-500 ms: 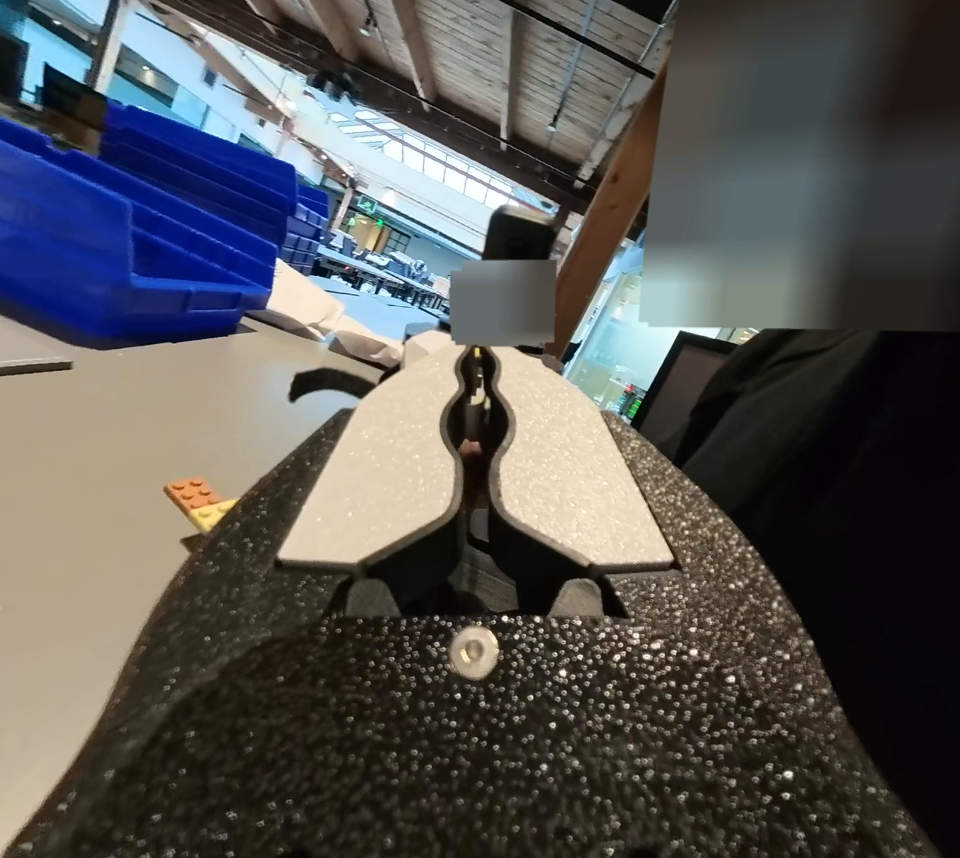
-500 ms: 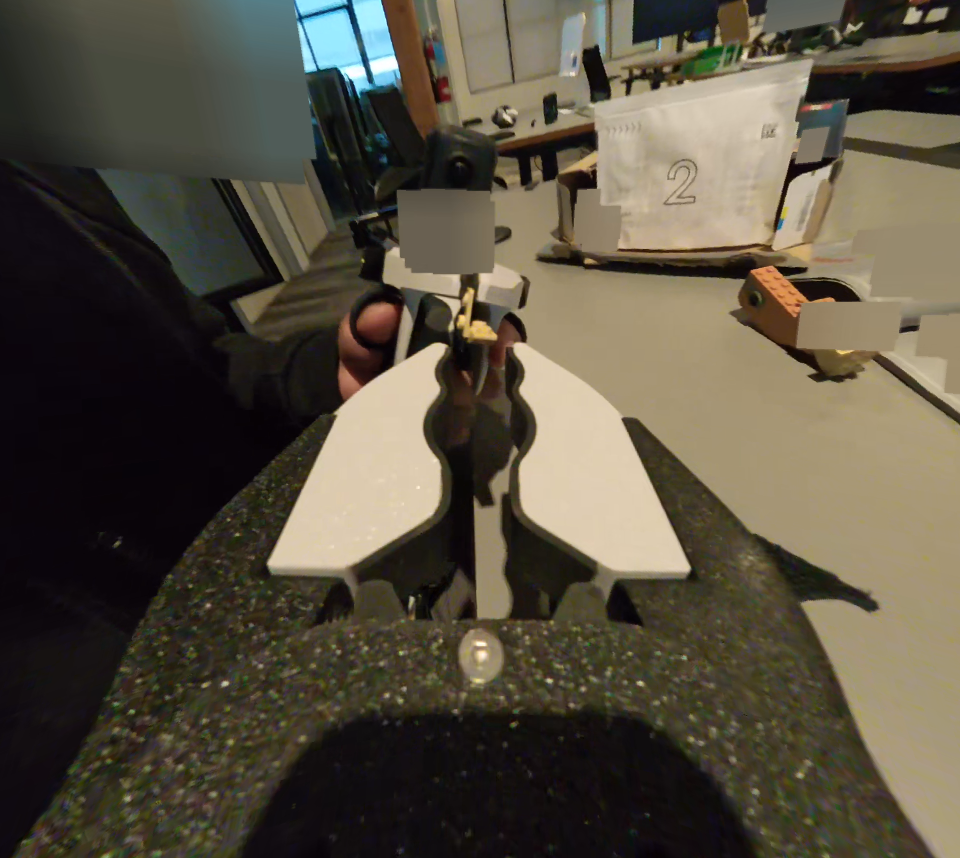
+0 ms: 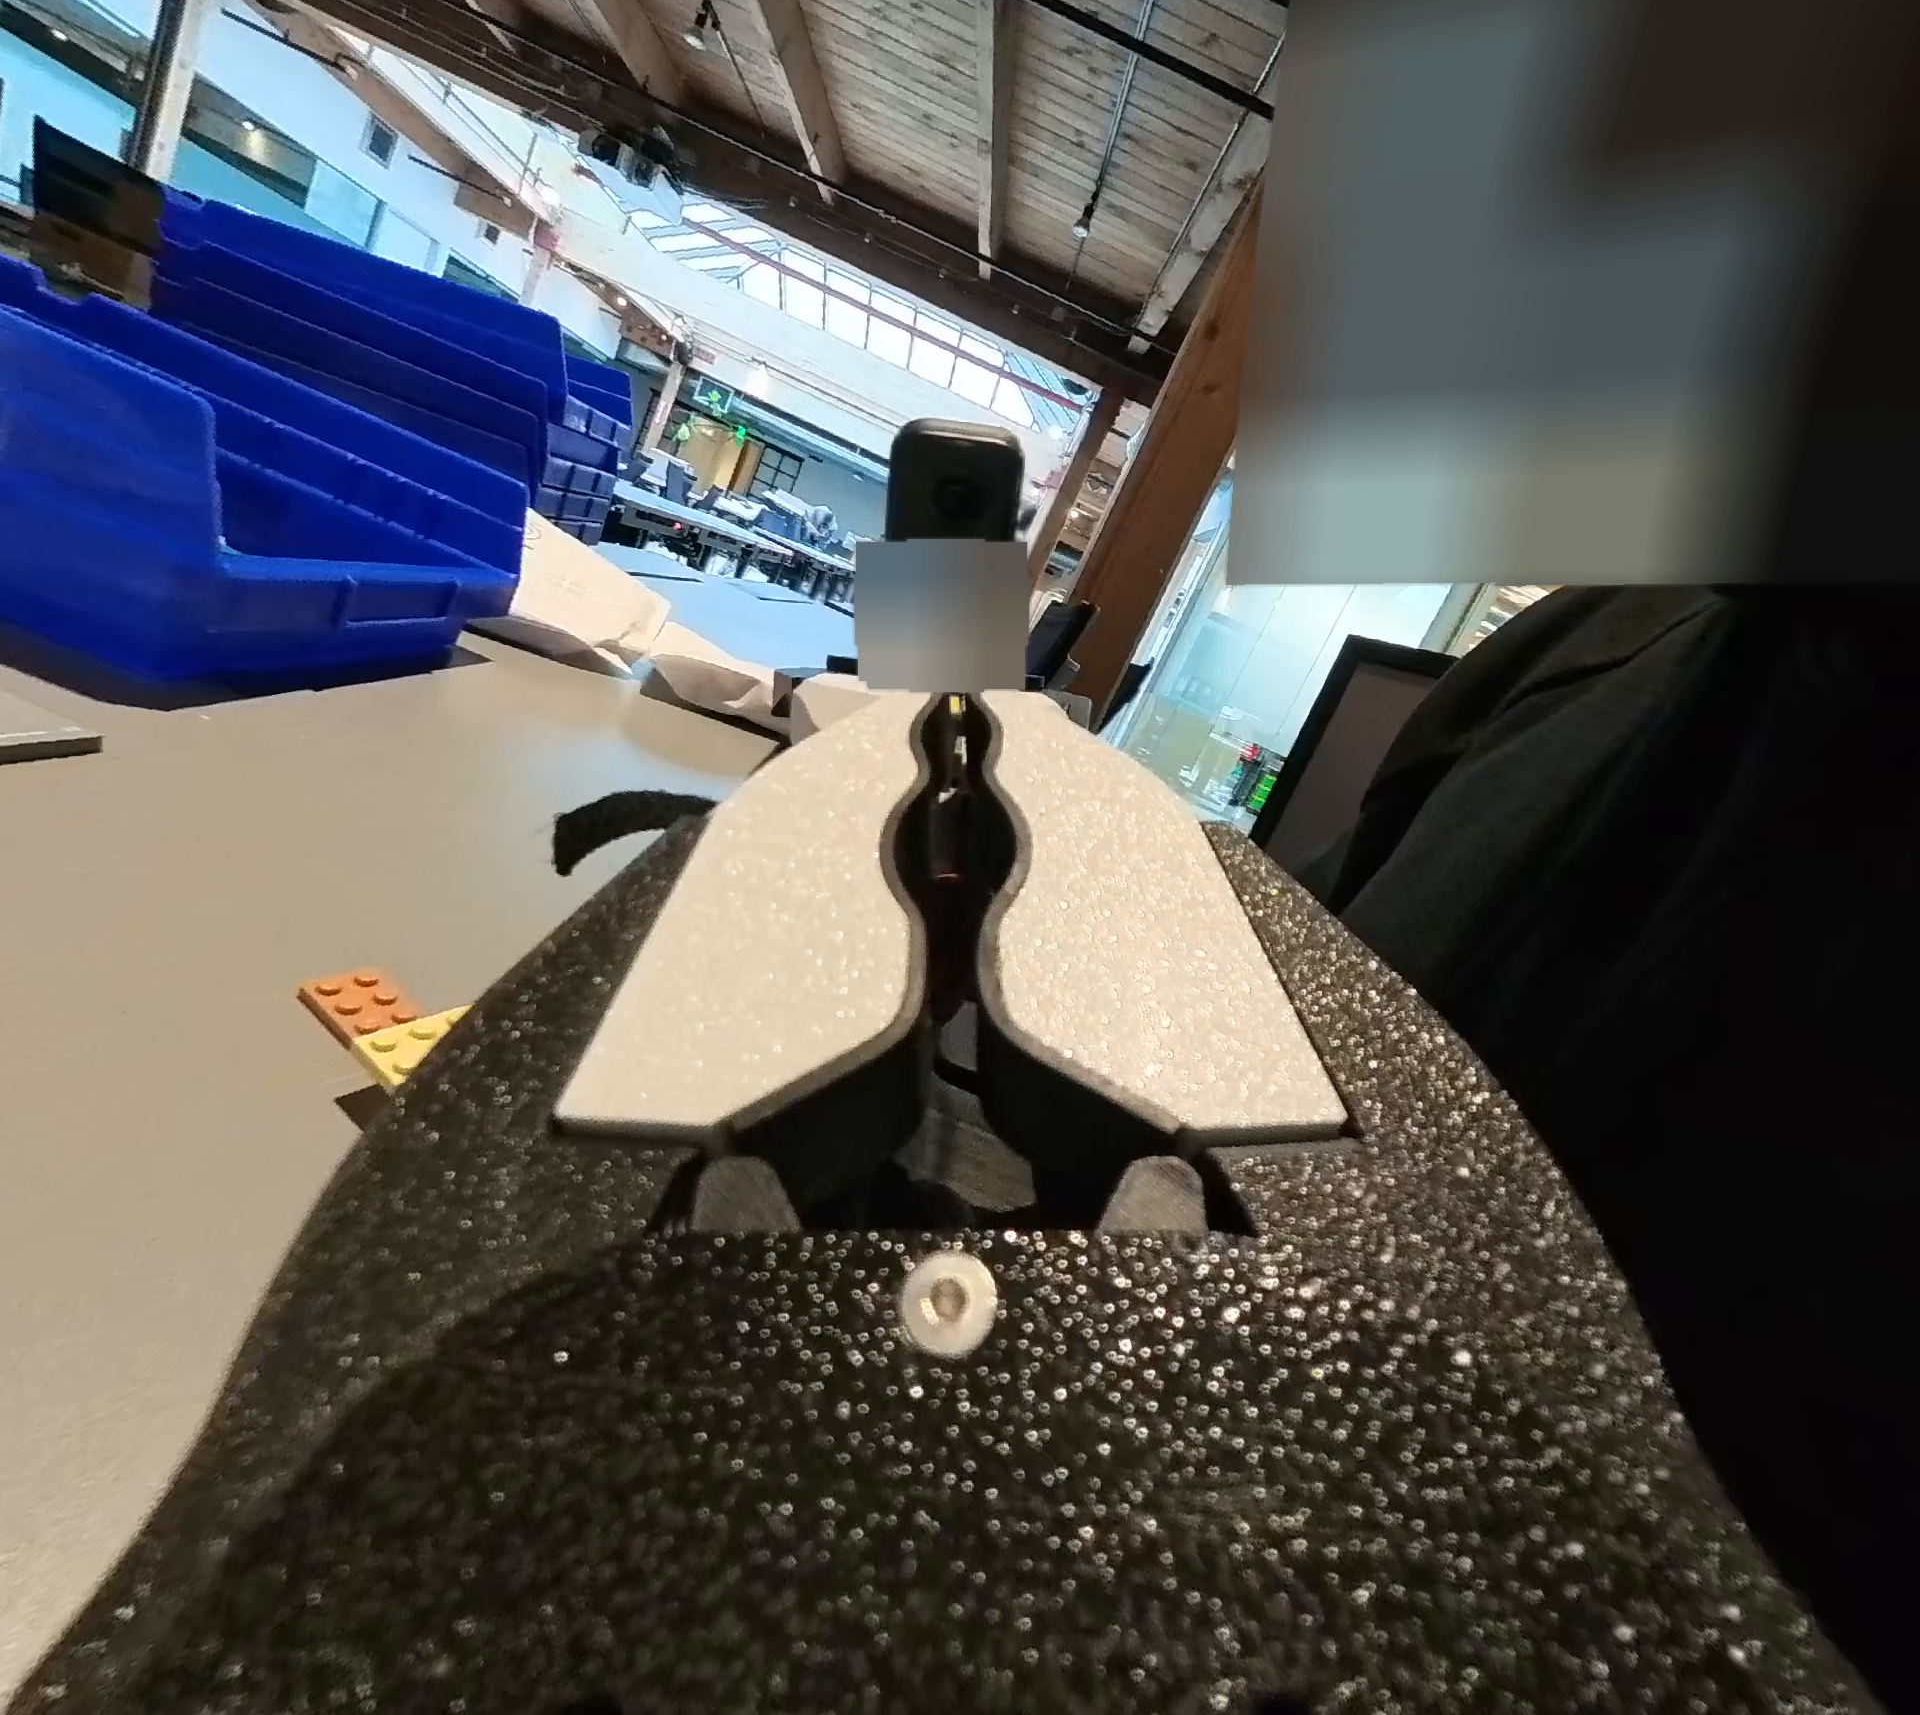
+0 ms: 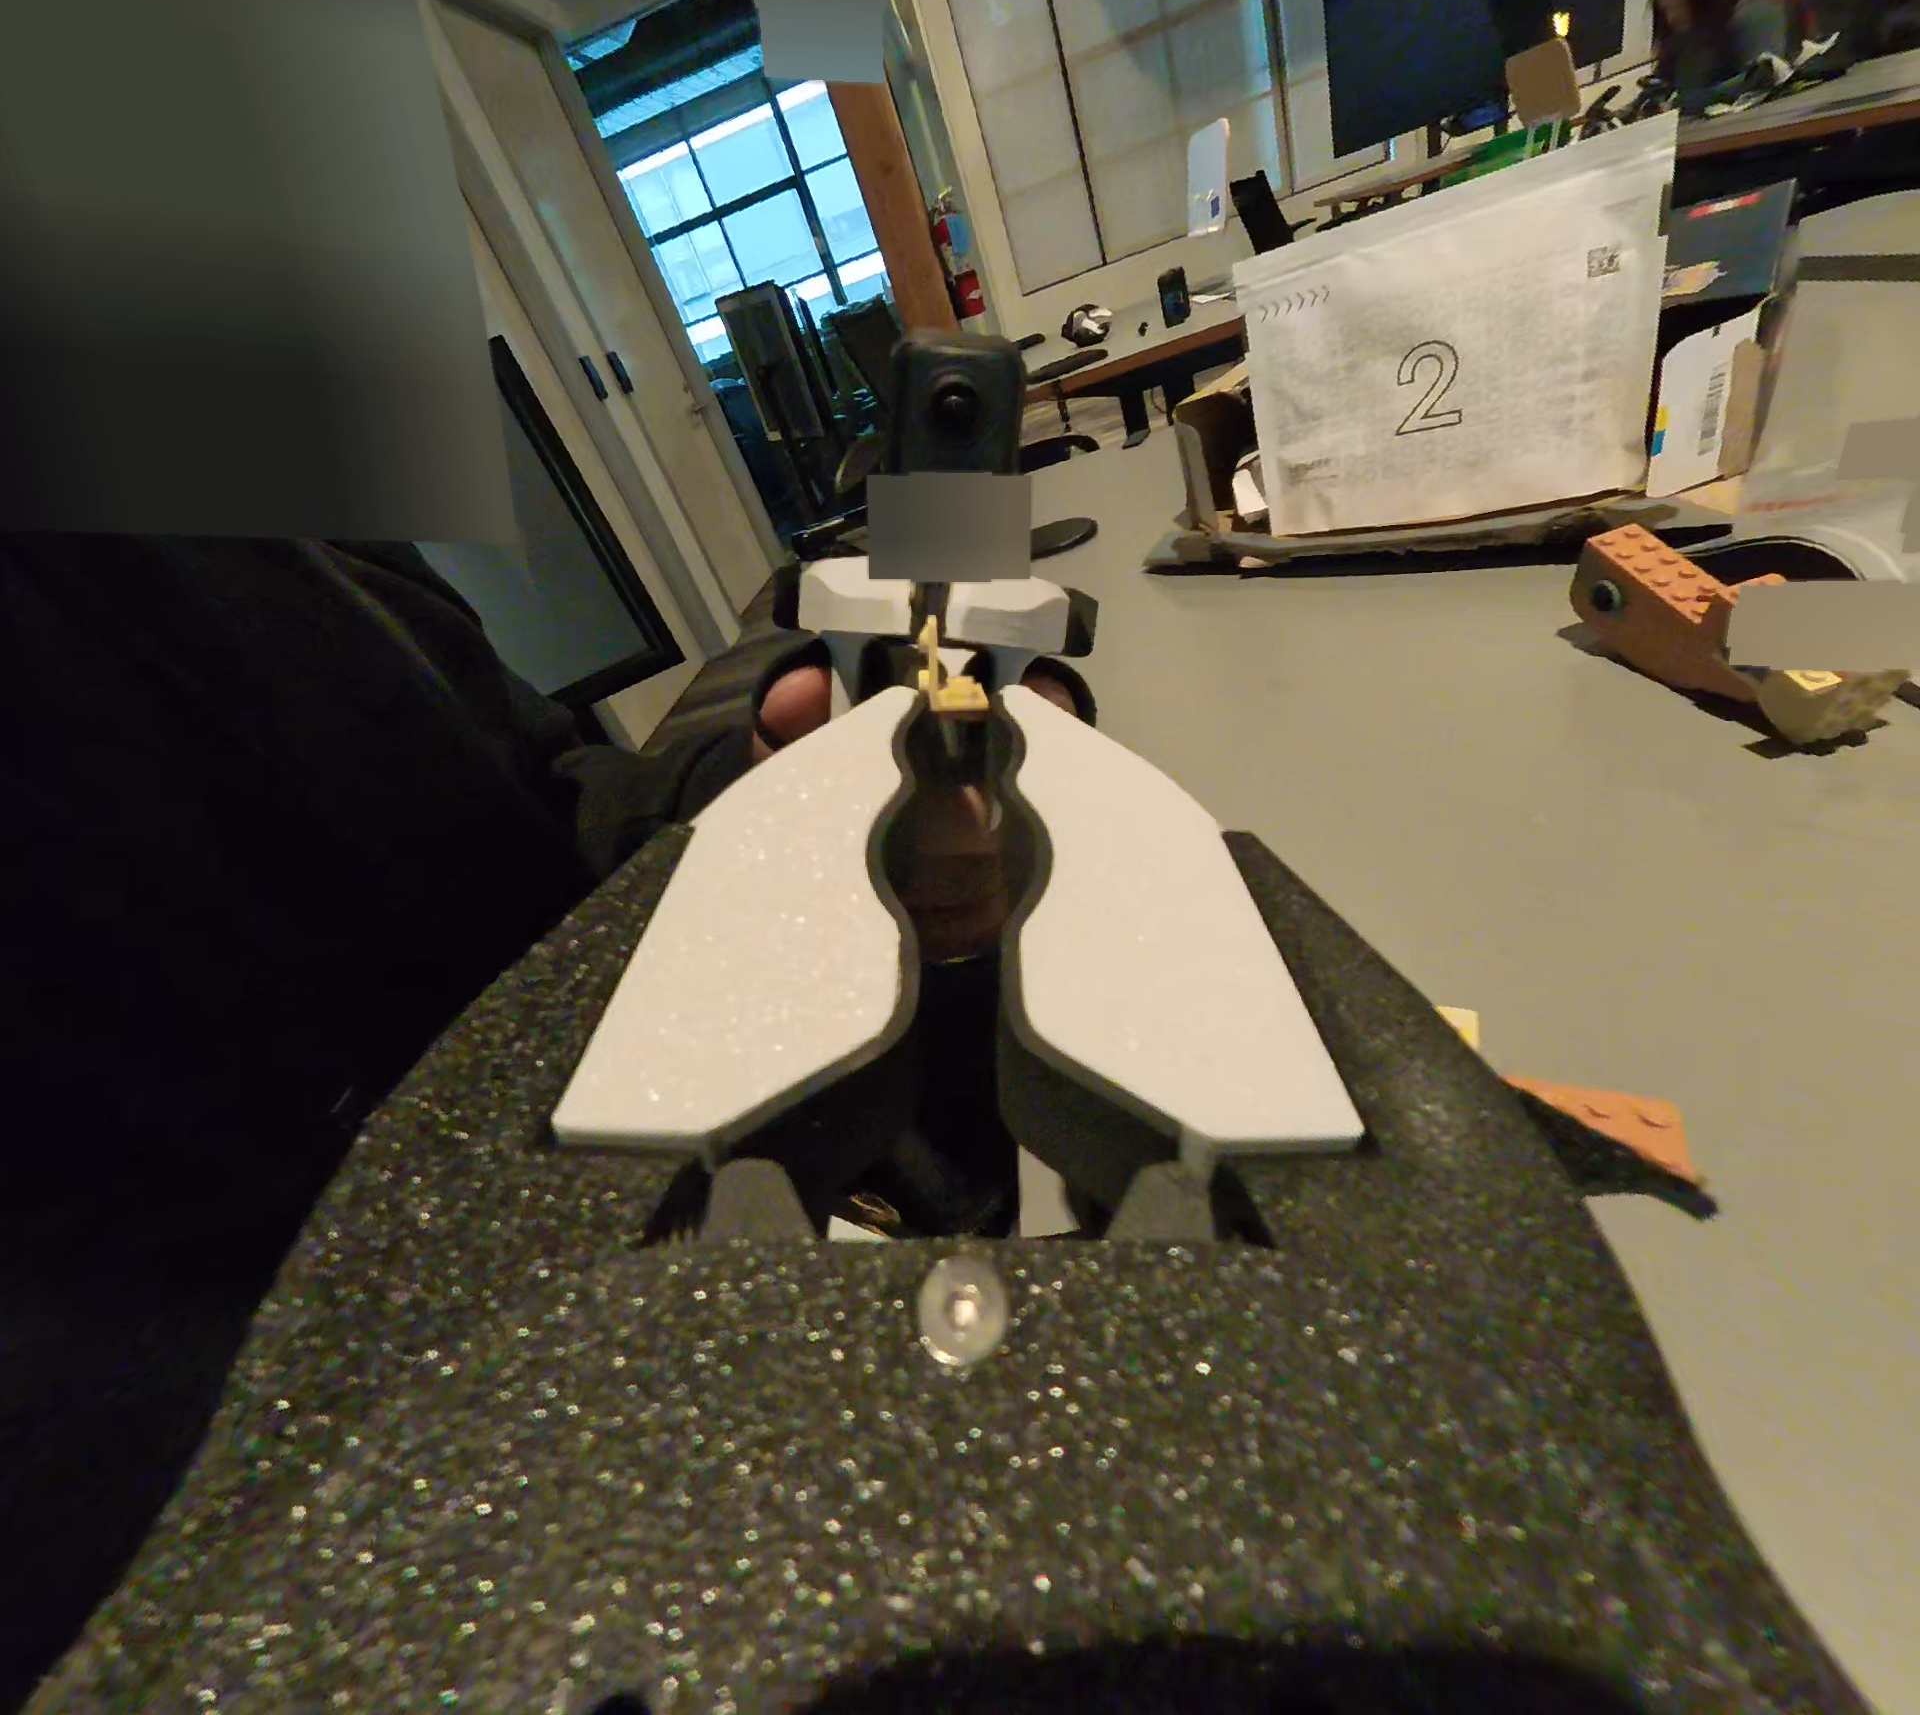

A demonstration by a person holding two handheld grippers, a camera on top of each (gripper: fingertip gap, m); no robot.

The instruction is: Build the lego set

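A: Right wrist view: right gripper (image 4: 951, 709) nearly shut on a small tan lego piece (image 4: 956, 697) at frame centre.

B: And opposite?

A: Left gripper (image 4: 935, 616) faces it tip to tip, pinching a thin tan upright piece (image 4: 931, 647) just above, apparently touching.

B: So the pieces likely meet head-on, between both tips.

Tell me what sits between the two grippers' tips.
In the right wrist view, a small tan lego piece sits between the right gripper and the left gripper facing it.
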